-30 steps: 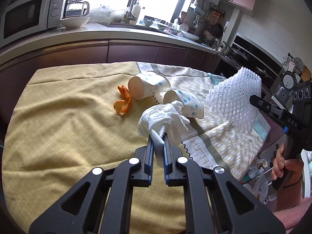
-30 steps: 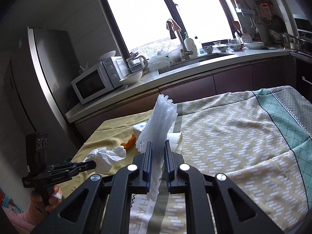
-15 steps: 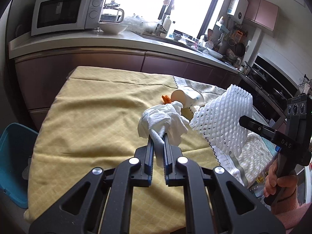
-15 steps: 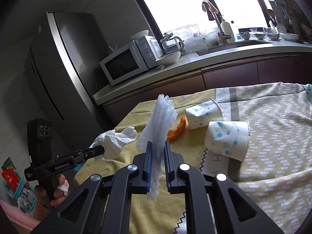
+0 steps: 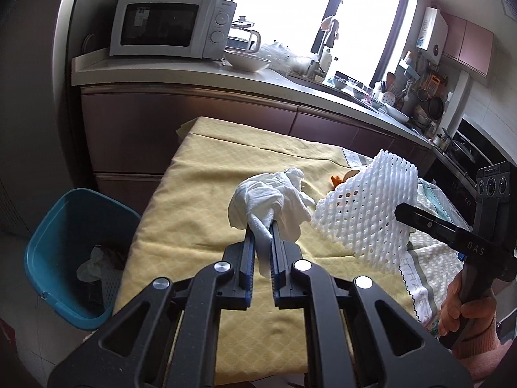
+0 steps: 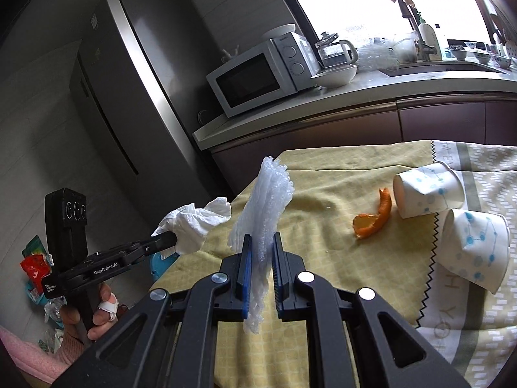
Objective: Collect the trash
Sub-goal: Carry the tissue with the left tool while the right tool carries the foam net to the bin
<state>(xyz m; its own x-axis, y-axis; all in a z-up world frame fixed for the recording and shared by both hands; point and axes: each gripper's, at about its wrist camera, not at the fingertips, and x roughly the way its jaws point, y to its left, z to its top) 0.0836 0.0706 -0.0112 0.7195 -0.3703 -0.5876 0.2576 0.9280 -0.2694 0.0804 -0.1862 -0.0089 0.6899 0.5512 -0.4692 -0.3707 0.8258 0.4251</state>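
Observation:
My left gripper [image 5: 261, 226] is shut on a crumpled white tissue [image 5: 271, 200], held above the yellow tablecloth [image 5: 200, 207]. The right gripper [image 6: 261, 239] is shut on a white foam fruit net [image 6: 268, 200], which also shows in the left wrist view as a net [image 5: 368, 213] just right of the tissue. In the right wrist view the left gripper [image 6: 168, 237] holds the tissue [image 6: 194, 223] over the table's left edge. An orange peel [image 6: 374, 216] and two tipped paper cups [image 6: 426, 189] [image 6: 475, 245] lie on the cloth. A blue bin [image 5: 74, 236] stands on the floor left of the table.
A kitchen counter [image 5: 194, 74] with a microwave [image 5: 168, 26], bowl and kettle runs behind the table. A fridge [image 6: 129, 90] stands at the left. Snack wrappers [image 6: 35, 265] lie on the floor. The bin holds some paper and a basket.
Both grippers have swung left across the table with their loads. The blue bin has come into the left wrist view, and the cups and peel have slid to the right.

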